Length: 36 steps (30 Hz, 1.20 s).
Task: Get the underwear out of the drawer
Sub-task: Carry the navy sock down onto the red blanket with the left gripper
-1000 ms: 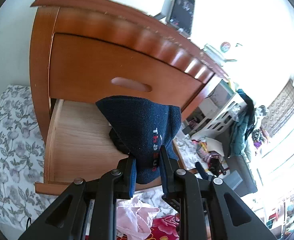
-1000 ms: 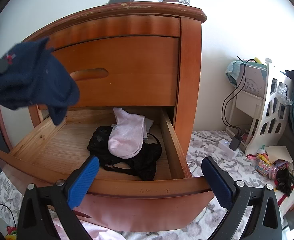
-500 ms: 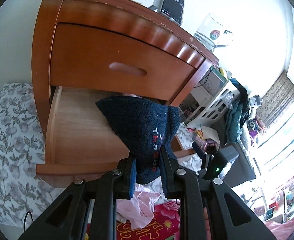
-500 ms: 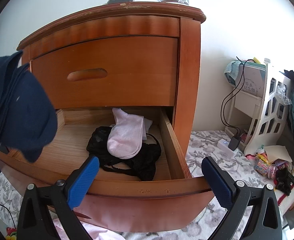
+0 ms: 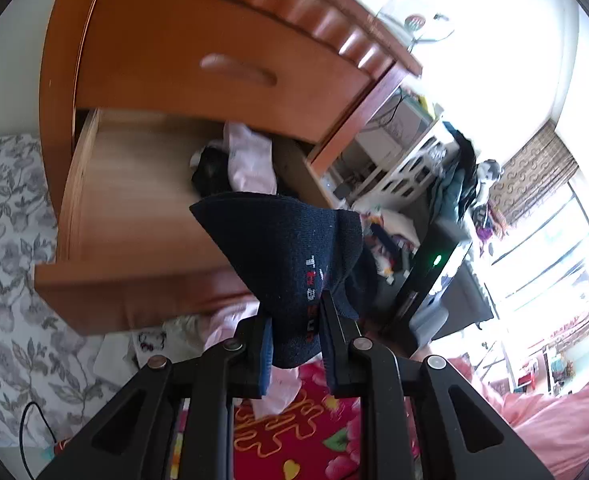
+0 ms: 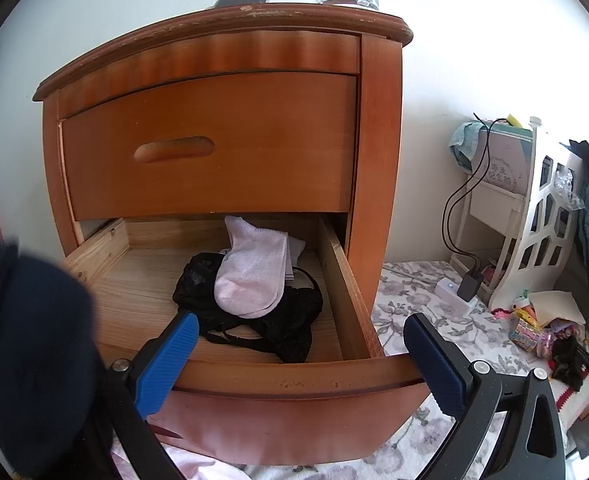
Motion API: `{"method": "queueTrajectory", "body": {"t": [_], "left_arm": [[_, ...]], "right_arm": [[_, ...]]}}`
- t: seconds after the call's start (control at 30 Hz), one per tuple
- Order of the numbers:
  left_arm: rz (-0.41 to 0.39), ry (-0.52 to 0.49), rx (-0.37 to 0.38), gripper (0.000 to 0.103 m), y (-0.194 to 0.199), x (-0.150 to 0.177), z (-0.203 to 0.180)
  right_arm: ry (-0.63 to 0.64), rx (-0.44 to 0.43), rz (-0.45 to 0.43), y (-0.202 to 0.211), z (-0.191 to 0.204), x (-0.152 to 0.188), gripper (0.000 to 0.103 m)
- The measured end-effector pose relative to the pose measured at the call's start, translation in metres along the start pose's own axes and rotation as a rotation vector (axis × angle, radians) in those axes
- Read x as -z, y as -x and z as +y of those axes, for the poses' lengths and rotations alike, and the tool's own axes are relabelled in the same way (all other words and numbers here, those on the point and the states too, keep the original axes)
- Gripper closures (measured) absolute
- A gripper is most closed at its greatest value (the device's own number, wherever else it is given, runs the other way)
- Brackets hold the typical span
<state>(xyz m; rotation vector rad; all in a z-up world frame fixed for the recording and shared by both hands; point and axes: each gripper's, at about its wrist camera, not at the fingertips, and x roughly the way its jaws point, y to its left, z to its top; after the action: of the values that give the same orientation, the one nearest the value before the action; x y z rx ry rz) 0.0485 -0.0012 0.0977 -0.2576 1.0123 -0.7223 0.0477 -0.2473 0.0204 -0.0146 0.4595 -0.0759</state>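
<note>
Currently my left gripper [image 5: 294, 338] is clamped on a navy sock [image 5: 290, 248], lower centre. Right gripper [image 6: 298, 354] gapes wide, empty, before the drawer [image 6: 294, 376]. Black underwear [image 6: 270, 320] lies mid-frame under a pink sock [image 6: 254, 276]; soft, light, snaggy, so I'd pinch bunched fabric.

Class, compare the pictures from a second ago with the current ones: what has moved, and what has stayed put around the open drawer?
The left gripper, still shut on the navy sock, has carried it away from the drawer, down and to the left in the right wrist view. The right gripper stays open before the drawer. The pink socks and black underwear lie unmoved inside.
</note>
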Motion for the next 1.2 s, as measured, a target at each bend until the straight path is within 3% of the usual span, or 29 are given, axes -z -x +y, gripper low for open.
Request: {"method": "queueTrajectory", "body": {"t": [0.37, 0.5, 0.73, 1.2], "left_arm": [[0.213, -0.005, -0.051, 0.082, -0.048, 0.046, 0.017], [0.267, -0.017, -0.101, 0.082, -0.066, 0.058, 0.021], [0.323, -0.037, -0.217, 0.081, -0.089, 0.067, 0.035], [0.361, -0.007, -0.298, 0.077, -0.115, 0.071, 0.056]], "right_arm": [[0.001, -0.005, 0.012, -0.002, -0.001, -0.002, 0.0], [0.002, -0.006, 0.012, -0.002, -0.001, -0.002, 0.0], [0.002, -0.005, 0.012, -0.002, -0.001, -0.002, 0.0], [0.002, -0.005, 0.011, -0.002, -0.001, -0.002, 0.0]]}}
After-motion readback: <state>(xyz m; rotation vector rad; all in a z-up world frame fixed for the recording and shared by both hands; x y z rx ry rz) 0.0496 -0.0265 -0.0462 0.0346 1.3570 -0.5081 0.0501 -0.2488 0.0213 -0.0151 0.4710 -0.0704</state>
